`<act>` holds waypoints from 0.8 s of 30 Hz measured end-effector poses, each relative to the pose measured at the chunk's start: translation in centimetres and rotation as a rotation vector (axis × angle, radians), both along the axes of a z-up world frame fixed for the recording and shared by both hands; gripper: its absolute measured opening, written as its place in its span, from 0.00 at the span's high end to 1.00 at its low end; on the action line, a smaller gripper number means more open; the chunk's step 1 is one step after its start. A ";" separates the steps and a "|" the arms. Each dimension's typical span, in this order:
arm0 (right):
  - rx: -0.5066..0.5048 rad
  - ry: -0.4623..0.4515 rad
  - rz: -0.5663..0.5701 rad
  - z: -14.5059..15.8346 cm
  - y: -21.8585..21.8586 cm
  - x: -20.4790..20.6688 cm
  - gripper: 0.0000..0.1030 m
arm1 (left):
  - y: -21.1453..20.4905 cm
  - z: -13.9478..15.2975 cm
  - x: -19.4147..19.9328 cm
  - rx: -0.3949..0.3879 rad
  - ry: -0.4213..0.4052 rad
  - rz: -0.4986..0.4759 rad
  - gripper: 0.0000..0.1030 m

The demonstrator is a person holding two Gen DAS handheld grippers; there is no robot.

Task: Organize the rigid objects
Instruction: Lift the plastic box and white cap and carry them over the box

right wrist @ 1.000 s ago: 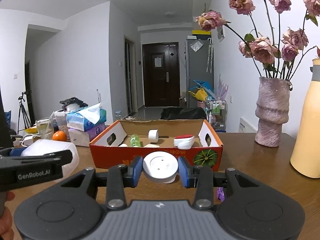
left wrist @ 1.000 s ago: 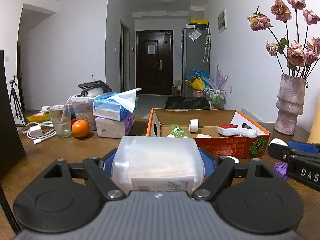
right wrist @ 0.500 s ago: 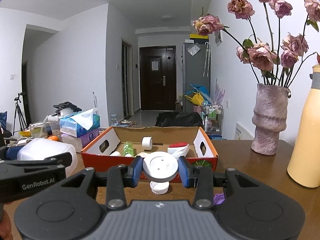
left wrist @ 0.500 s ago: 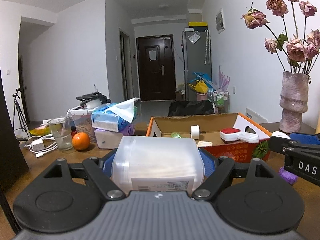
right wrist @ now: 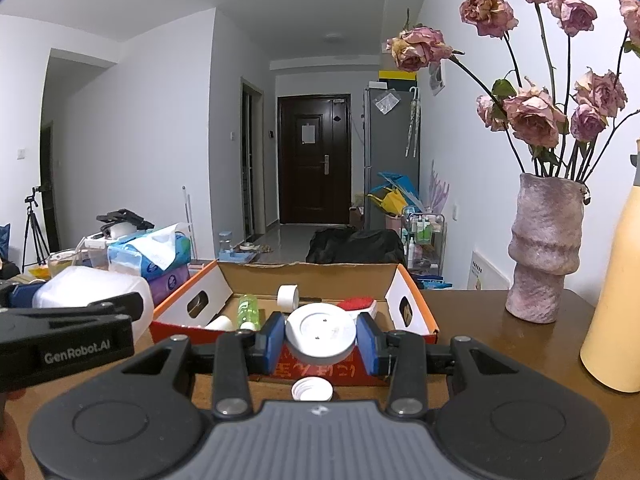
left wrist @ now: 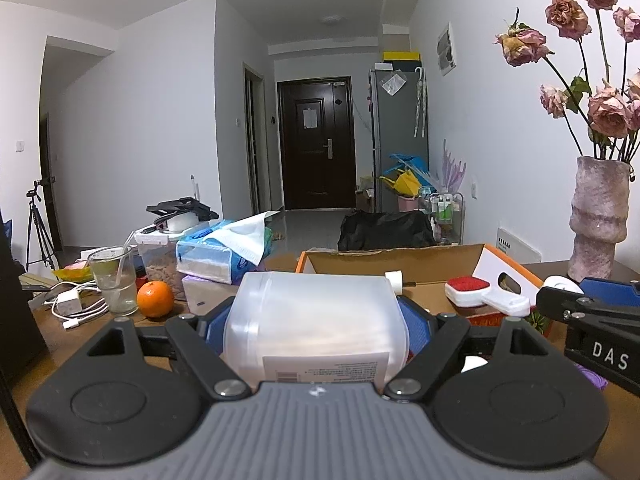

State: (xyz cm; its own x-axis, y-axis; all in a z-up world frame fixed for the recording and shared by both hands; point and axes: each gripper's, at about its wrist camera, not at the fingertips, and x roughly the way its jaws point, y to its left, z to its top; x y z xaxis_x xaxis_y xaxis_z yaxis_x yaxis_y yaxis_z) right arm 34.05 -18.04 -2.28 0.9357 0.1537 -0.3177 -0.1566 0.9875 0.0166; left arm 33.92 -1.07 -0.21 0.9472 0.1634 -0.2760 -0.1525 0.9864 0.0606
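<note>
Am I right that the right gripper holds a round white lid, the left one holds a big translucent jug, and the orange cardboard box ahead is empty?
Not quite: the box isn't empty. The right wrist view shows a tape roll, a green bottle and a red-topped brush inside. The rest stands.

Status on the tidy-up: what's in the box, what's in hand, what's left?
Done: the box already holds a tape roll, a green bottle and a red brush.
In hand: the left gripper is clamped on a translucent jug; the right gripper is clamped on a white disc. Neither is over the box yet.
Left: a white cap on the table in front of the box.
</note>
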 end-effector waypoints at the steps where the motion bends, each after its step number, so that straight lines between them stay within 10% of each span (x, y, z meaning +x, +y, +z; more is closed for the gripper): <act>1: 0.000 -0.001 0.000 0.0 0.0 0.3 0.63 | 0.0 0.0 0.3 -0.001 -0.002 0.000 0.20; 24: -0.006 -0.013 -0.016 -0.2 0.1 6.4 0.63 | -0.4 -0.1 6.5 0.000 -0.010 0.001 0.20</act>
State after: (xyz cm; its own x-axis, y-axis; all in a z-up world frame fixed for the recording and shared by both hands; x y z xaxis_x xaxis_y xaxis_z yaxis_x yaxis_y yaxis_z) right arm 40.50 -17.91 -2.48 0.9420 0.1365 -0.3066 -0.1406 0.9900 0.0087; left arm 40.40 -1.44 -0.35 0.9499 0.1638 -0.2663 -0.1537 0.9864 0.0586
